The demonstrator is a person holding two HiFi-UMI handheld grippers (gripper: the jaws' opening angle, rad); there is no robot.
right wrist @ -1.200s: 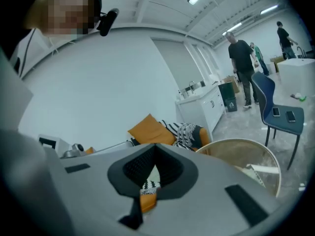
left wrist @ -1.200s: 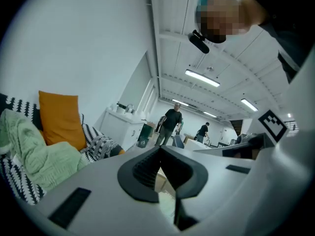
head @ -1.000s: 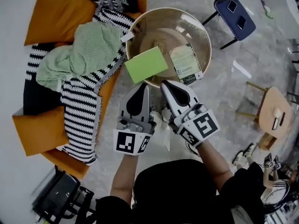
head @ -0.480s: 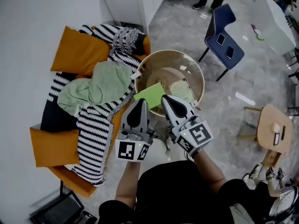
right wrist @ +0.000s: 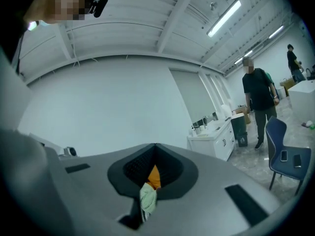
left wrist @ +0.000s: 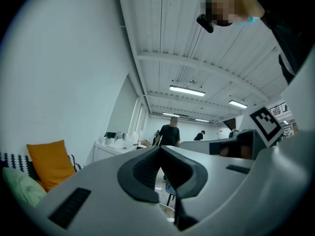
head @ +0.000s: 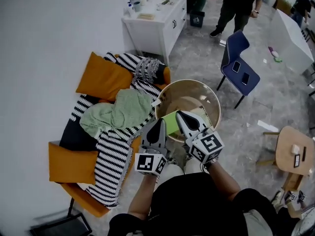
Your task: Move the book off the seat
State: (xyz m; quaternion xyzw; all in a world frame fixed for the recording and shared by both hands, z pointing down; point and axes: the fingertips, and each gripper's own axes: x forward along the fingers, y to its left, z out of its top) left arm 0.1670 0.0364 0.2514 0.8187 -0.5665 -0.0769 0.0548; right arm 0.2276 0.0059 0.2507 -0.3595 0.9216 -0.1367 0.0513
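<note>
Nearest us, both tools are held up in front of the body. The left tool [head: 160,123] has its jaws pressed together with nothing between them, and the right tool [head: 180,116] looks closed and empty too. Just beyond their tips the green book [head: 170,124] lies on the round worktop [head: 189,82], at its near rim beside the sofa [head: 69,163], so it is already off the seat. We judge the main risk to be a knock. The book sits right at the rim, and a low swing of either tool, or a bump against the worktop, could tip it to the floor or back onto the striped blanket [head: 110,156].

Only the head view shows the book and the worktop. The left gripper view looks level across the room to an orange cushion [left wrist: 47,161] and a standing person [left wrist: 171,132]. The right gripper view shows a white cabinet [right wrist: 216,136] and a blue chair [right wrist: 288,159].
</note>
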